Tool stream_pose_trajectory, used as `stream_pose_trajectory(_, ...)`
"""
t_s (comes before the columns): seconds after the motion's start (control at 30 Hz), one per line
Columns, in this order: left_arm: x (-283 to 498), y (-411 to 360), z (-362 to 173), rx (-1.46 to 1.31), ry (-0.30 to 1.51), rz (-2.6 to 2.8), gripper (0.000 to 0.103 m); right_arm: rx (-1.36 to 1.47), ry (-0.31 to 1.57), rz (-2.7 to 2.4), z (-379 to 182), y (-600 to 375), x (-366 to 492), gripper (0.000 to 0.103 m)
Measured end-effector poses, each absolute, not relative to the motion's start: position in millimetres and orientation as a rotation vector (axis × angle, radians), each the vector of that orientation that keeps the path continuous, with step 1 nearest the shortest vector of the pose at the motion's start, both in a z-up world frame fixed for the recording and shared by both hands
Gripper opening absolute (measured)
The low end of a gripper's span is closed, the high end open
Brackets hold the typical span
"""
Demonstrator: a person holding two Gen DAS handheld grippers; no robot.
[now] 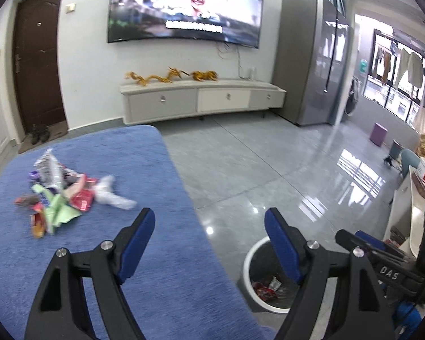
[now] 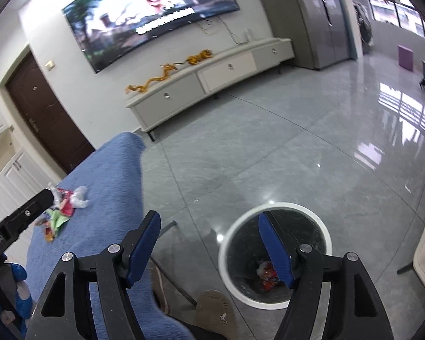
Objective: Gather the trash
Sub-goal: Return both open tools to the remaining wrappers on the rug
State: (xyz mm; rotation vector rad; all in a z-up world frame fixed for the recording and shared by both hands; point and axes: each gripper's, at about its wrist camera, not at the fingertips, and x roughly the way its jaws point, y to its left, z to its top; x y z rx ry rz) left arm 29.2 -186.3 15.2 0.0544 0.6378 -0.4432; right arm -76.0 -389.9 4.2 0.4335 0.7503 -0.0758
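Blue bench (image 1: 104, 255) is carrying a wrapper pile (image 1: 62, 192) at left of frame. Both the left hand-held gripper (image 1: 209, 226) and right hand-held gripper (image 2: 208, 229) are gaping empty; the left should be pinching one wrapper cleanly before crossing to the bin (image 2: 226, 243).

The left gripper (image 1: 209, 222) has two black arms shaped like long triangles, each with a triangle hole cut in it. Its fingers (image 1: 140, 243) have flat blue pads on the inner sides. Round shiny silver screws (image 1: 107, 245) sit on the black arms, just behind the blue pads. The right gripper (image 2: 208, 228) looks the same, with black arms, blue fingers (image 2: 274, 250) and silver screws (image 2: 305, 247). In the left view, its black side shows white letters "DAS" (image 1: 389, 272), behind its blue pads.
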Motion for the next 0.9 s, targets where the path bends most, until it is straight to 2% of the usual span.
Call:
stream_pose_trajectory(0.23, 18.8, -138.8, 23.3, 0.014, 0.601, -0.382, 0.079, 0.372, 0.715, -0.019, 29.8, -354.1, -77.4, 0.074)
stream_pose_trajectory(0.9, 4.6, -6.2, 48.5, -0.099, 0.478, -0.188, 0.079, 0.235, 0.652, 0.115, 74.2, -260.7, -78.1, 0.074)
